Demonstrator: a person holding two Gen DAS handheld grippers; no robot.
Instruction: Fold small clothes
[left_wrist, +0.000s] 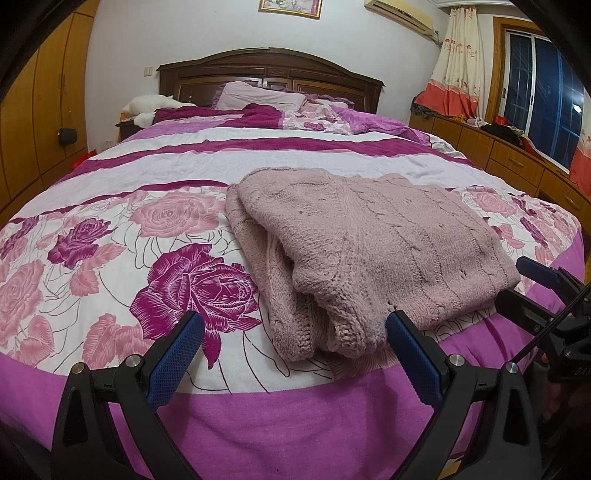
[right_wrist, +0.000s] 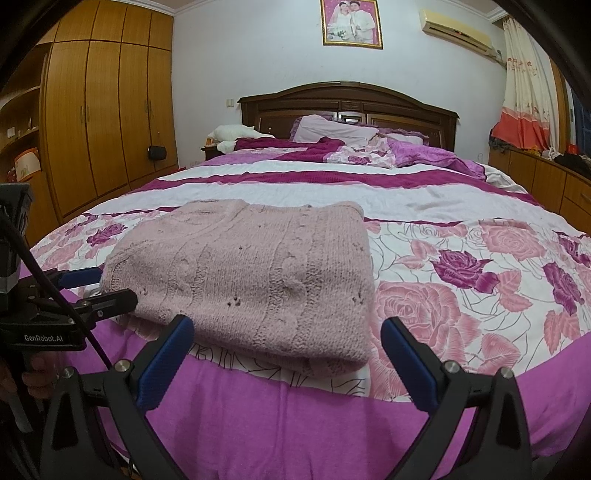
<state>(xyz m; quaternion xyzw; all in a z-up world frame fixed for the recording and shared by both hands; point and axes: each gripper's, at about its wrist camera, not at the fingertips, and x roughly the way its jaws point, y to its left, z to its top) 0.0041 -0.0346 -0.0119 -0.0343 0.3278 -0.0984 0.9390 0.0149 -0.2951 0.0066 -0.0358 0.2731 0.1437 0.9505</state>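
Note:
A folded pink knitted sweater (left_wrist: 369, 243) lies on the floral bedspread near the foot of the bed; it also shows in the right wrist view (right_wrist: 251, 273). My left gripper (left_wrist: 295, 325) is open and empty, its blue pads either side of the sweater's near left corner, just short of it. My right gripper (right_wrist: 288, 328) is open and empty in front of the sweater's near right edge. The right gripper also shows at the right edge of the left wrist view (left_wrist: 546, 280), and the left gripper at the left of the right wrist view (right_wrist: 99, 288).
The bed (left_wrist: 184, 158) has a pink and purple rose bedspread, pillows (left_wrist: 258, 96) and a dark wooden headboard (left_wrist: 269, 70). A wooden wardrobe (right_wrist: 107, 110) stands to the left, low cabinets (left_wrist: 509, 155) under a curtained window to the right.

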